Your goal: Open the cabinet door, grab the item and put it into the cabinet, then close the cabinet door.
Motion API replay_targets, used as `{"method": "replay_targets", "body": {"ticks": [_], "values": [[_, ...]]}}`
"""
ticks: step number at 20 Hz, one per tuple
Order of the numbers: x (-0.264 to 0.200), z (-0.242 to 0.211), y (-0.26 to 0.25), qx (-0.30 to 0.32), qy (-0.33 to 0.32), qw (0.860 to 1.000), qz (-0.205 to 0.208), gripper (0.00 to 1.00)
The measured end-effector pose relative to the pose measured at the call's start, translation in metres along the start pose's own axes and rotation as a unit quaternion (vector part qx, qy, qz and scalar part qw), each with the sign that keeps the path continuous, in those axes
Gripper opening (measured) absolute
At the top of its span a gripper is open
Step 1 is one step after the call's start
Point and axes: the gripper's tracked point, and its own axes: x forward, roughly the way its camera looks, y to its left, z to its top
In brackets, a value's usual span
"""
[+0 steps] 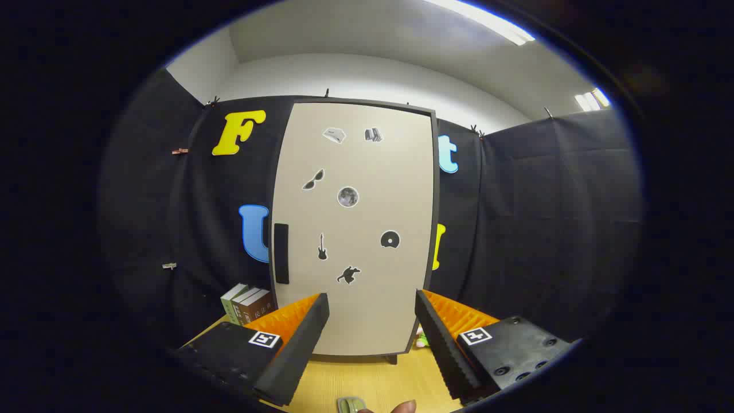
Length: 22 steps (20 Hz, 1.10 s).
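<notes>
A tall beige cabinet (355,229) with a dark frame stands on the wooden table, straight ahead of my fingers. Its door is closed and carries several small stickers. A dark vertical handle (281,253) sits near the door's left edge. My gripper (371,304) is open, nothing between its fingers, a short way in front of the door's lower half. A small greenish object (351,405) lies on the table below and between the fingers. Another small green and pink thing (422,339) peeks out by the cabinet's lower right corner, mostly hidden by the right finger.
Three books (246,304) stand upright to the left of the cabinet, beyond the left finger. The wooden table (367,381) runs beneath the gripper. A fingertip (404,407) shows at the table's near edge. Black cloth walls close in behind and on both sides.
</notes>
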Motion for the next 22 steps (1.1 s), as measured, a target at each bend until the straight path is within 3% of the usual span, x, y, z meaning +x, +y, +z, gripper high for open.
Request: {"method": "replay_targets", "body": {"ticks": [22], "values": [[-0.004, -0.002, 0.029, -0.007, 0.003, 1.000, 0.007, 0.97]]}}
